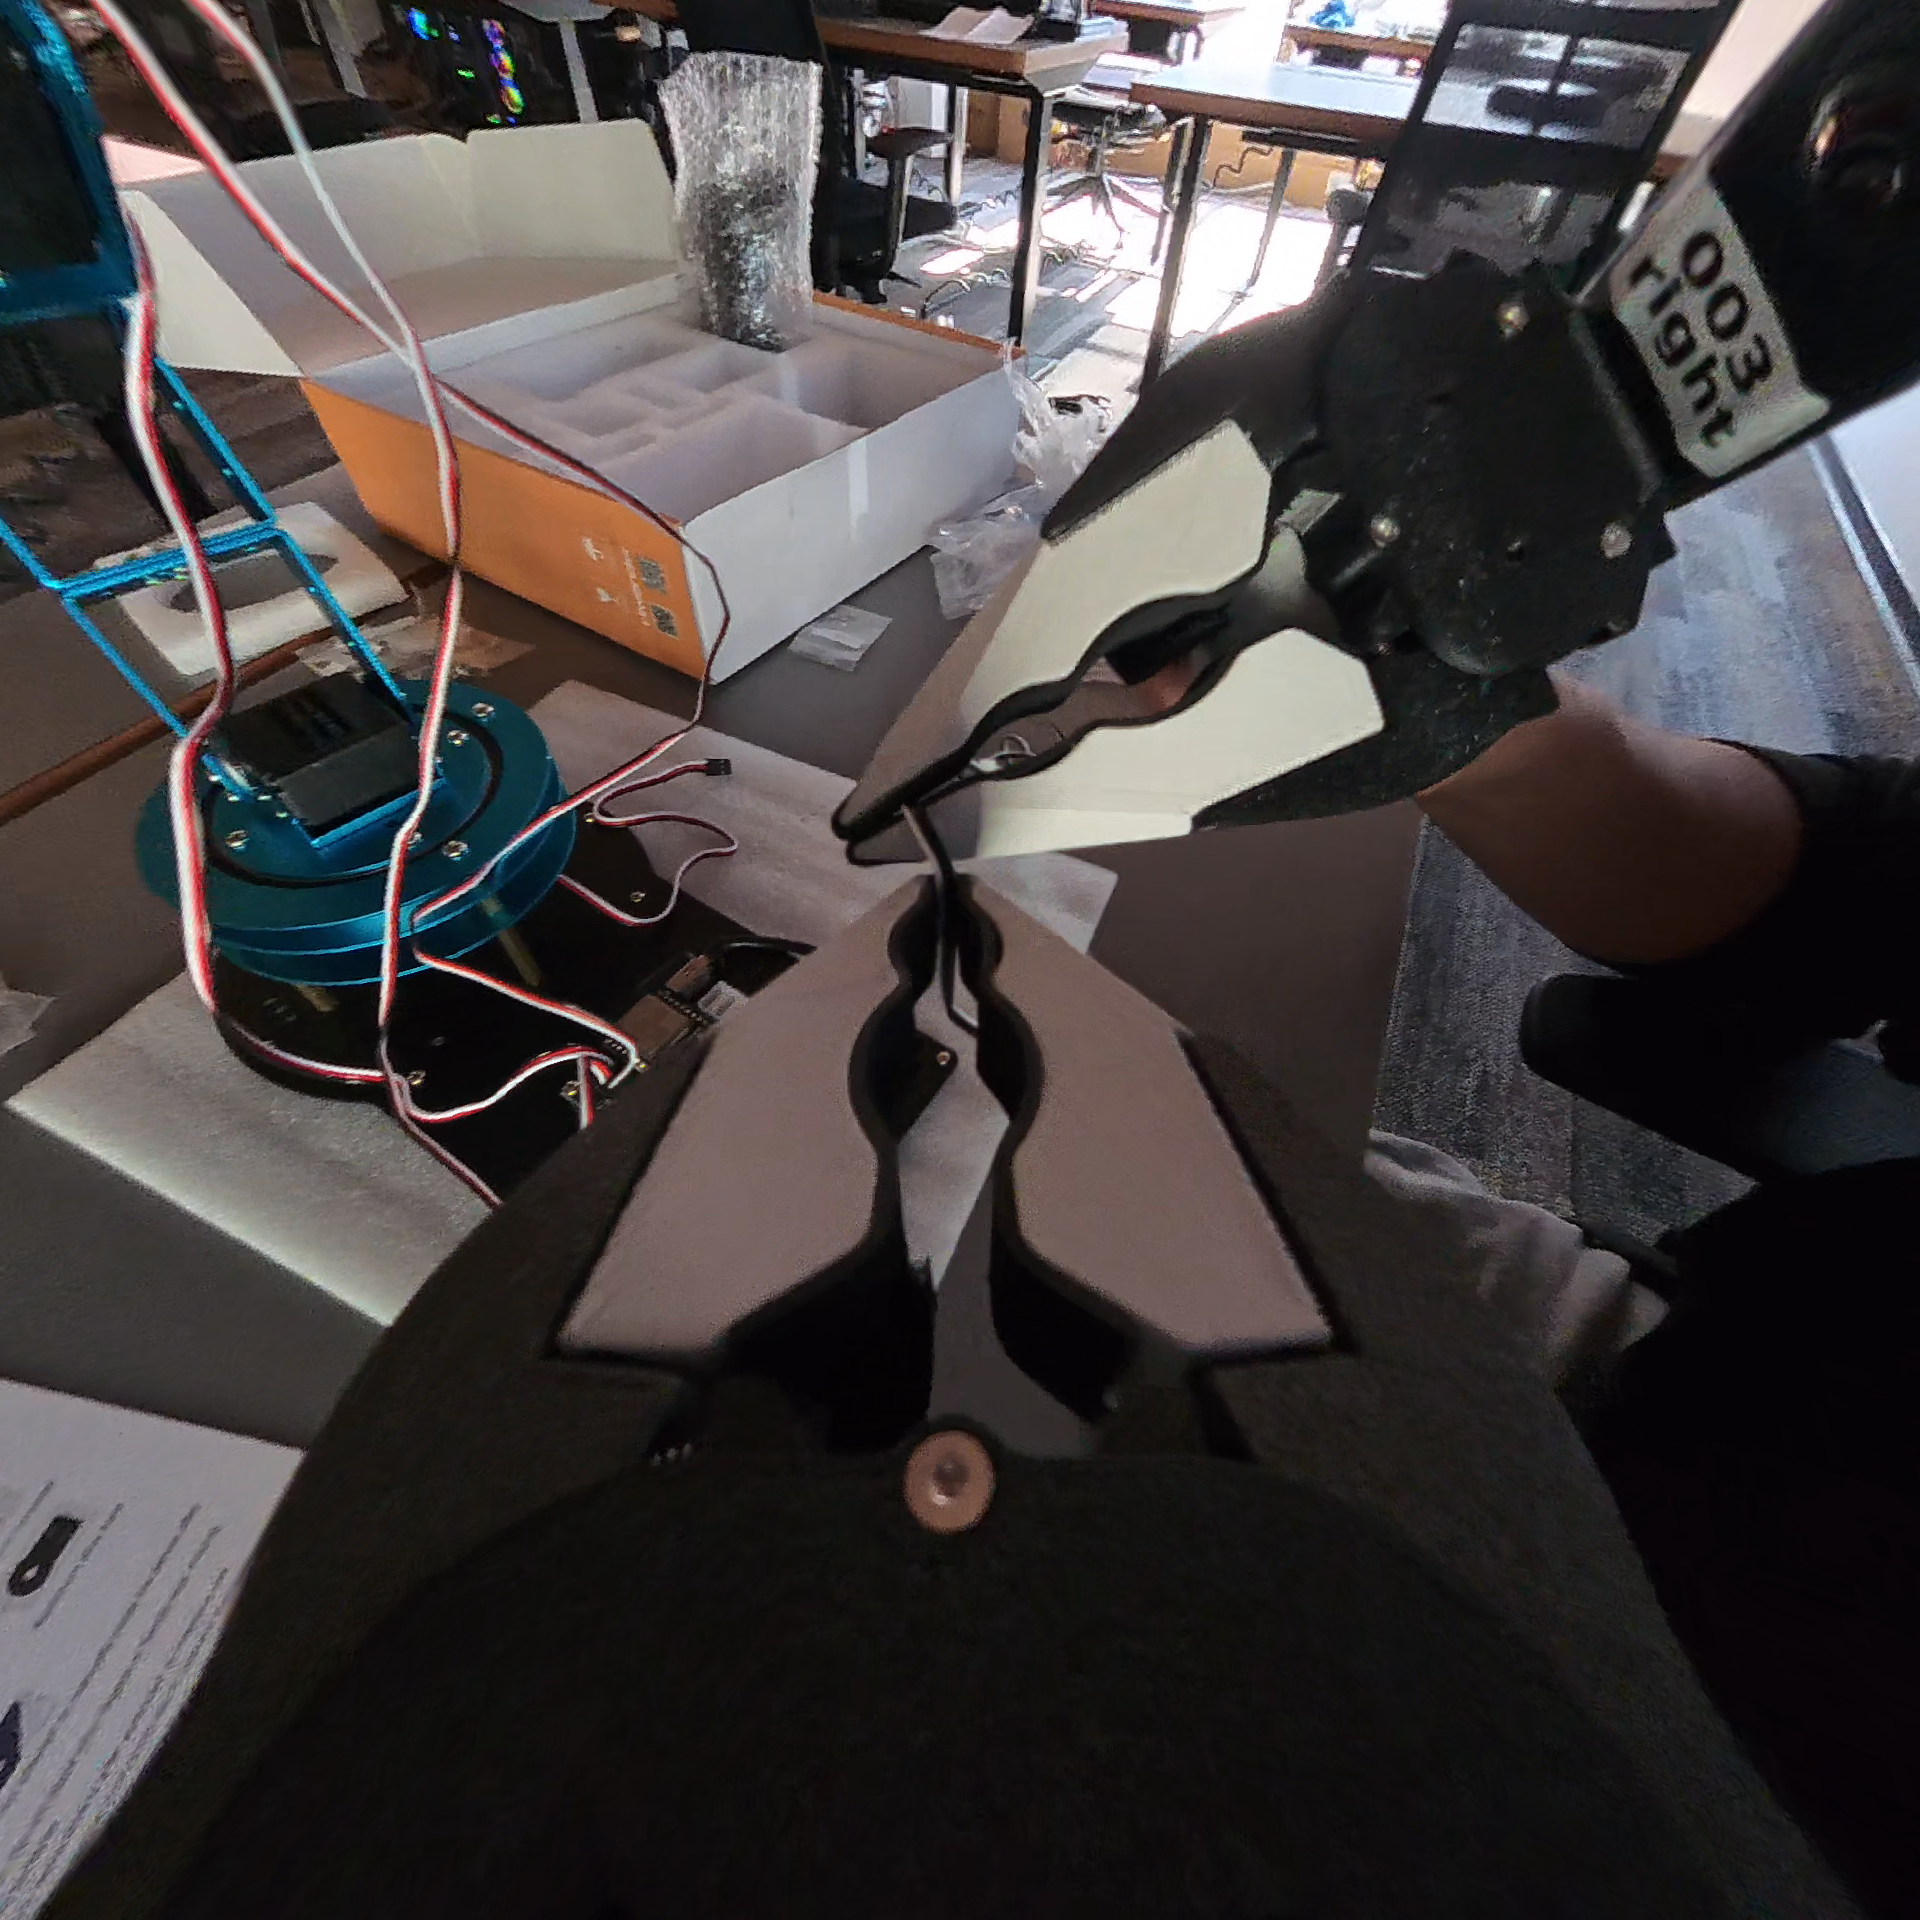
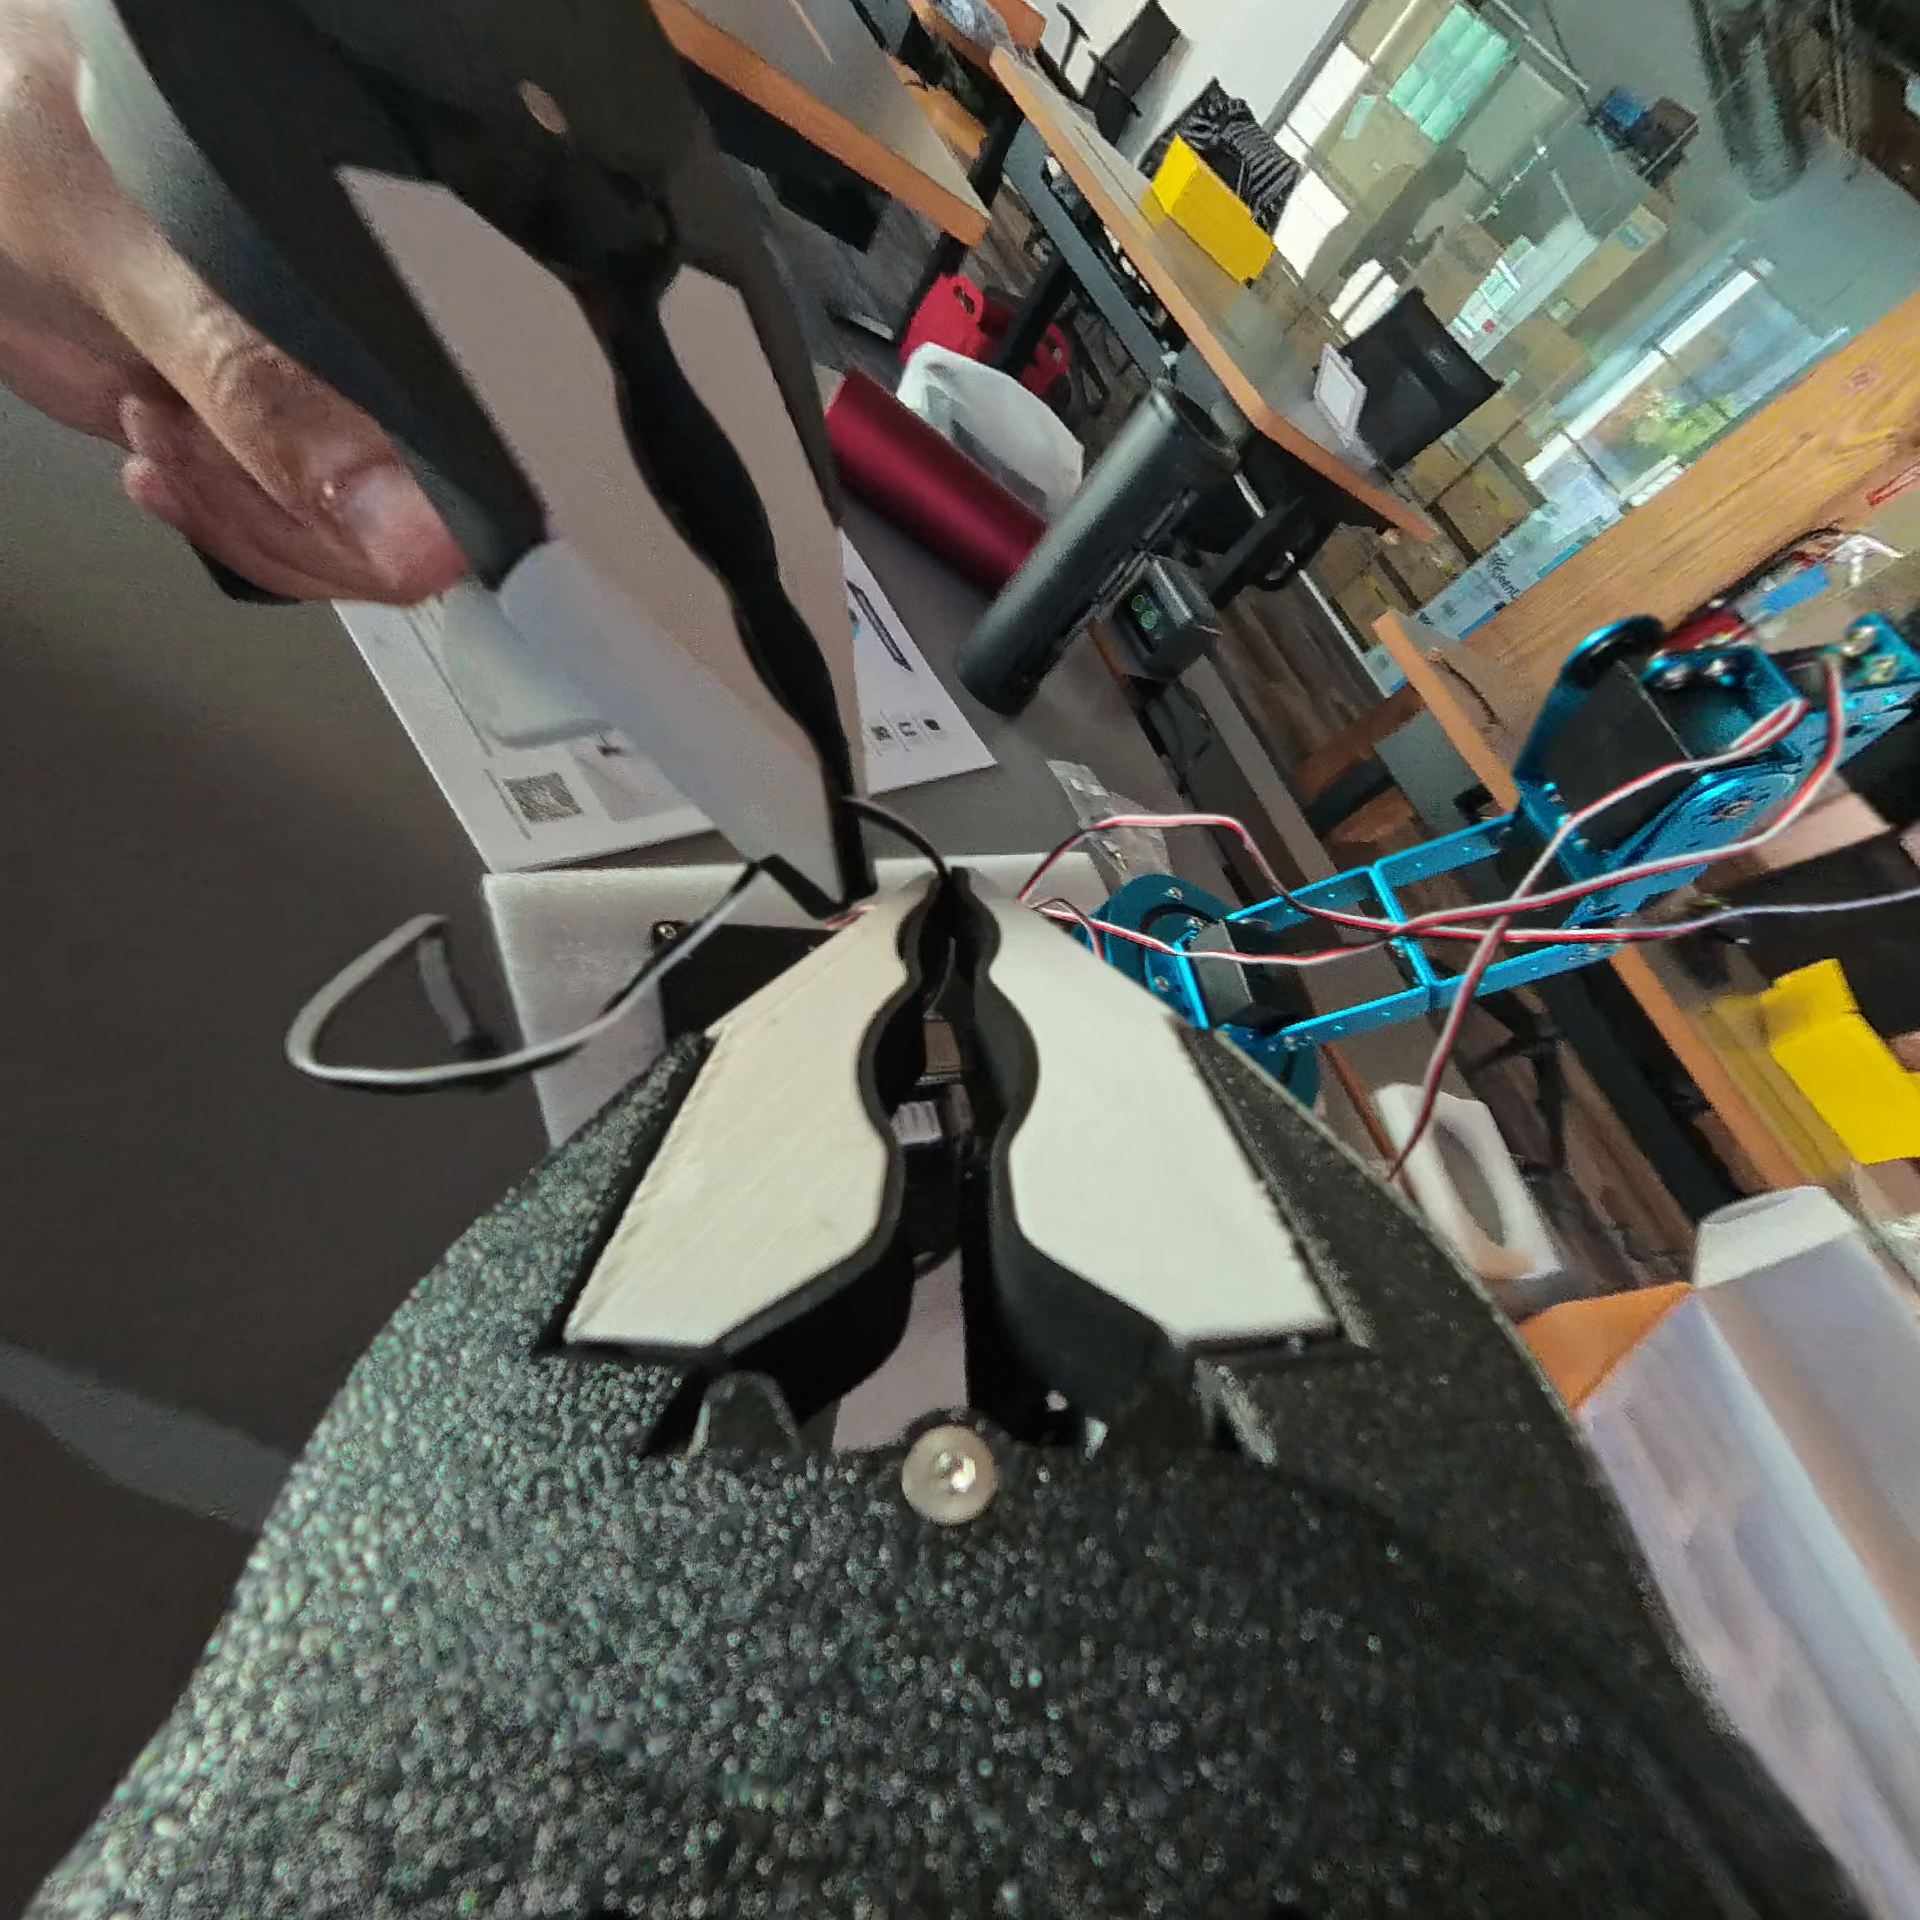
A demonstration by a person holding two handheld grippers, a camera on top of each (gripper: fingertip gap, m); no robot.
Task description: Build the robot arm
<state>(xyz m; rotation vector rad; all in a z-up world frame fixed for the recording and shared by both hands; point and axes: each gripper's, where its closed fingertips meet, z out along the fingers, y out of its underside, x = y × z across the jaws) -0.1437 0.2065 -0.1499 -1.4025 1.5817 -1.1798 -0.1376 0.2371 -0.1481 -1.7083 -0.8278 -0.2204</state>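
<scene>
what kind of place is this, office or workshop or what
Probably a shared office or maker lab used for electronics assembly: a blue metal arm kit trailing servo wires on the desk, its opened foam-lined box, and rows of desks beside glass walls.

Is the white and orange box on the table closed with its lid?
No, the white and orange box stands open, its lid folded back and its white foam compartments showing.

Servo wires point(image 1: 416, 582) draped leftward, blue arm point(image 1: 353, 831) beside, box point(image 1: 665, 488) behind
</scene>
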